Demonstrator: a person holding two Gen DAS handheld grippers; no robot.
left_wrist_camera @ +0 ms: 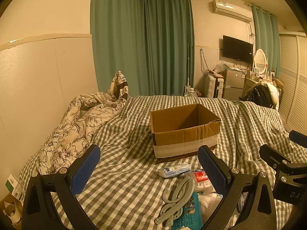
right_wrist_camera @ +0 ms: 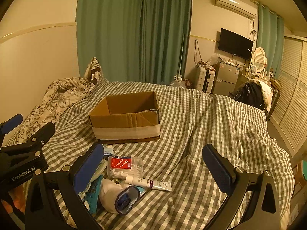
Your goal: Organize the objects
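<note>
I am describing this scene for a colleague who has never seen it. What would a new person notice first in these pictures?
First comes the open cardboard box, standing empty in the middle of the checked bed cover. Next is the small heap of items in front of it, nearest the cameras: a floss pick container with a red label, a white tube and a grey folding hanger. Both the left gripper and the right gripper are open.

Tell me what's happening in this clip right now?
A person holds two grippers over a checked bed. Both the left gripper and the right gripper are open and hold nothing. The cardboard box sits open, with nothing visible inside. In front of it lie a floss pick container, a tube, a folding hanger and other small items. Sorting hasn't visibly begun.
</note>
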